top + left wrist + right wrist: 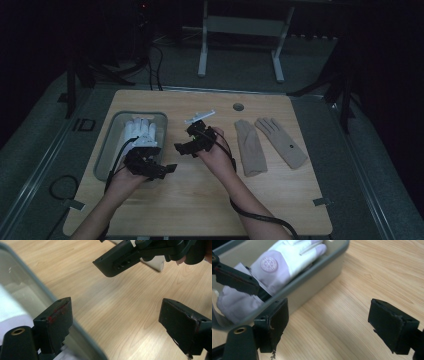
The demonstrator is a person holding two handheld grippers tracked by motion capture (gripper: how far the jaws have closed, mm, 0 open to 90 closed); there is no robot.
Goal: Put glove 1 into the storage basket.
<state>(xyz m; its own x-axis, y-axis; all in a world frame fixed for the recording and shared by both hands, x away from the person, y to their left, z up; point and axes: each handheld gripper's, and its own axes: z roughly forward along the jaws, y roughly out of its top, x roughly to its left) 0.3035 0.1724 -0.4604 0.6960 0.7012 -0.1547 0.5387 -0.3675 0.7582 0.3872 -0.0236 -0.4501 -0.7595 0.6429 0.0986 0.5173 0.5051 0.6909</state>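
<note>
Two grippers hang over the near middle of the wooden table (200,200), both with jaws spread wide and nothing between them: the left gripper (167,168) just beside the right rim of the grey tray (102,155), the right gripper (181,148) a little farther in, its own view looking across bare wood toward that tray. White gloves (140,131) lie inside the tray, cuffs toward the near end, one with a round pale-purple badge (269,264) on the back. Judgement: the work in hand looks like moving gloves into the tray, so the next pick would be from the two beige gloves (270,142) lying flat at the right, well apart from both grippers. Risks from here: the two grippers are close together and could knock jaws when swinging right; a flat thin glove may slip a wide jaw or be pinched by one layer only and trail; the cable (255,215) along the right forearm could drag across the wood. Far off, a round hole (238,107) in the tabletop, then a pale stand (240,30) on the dark floor; neither obstructs.
</note>
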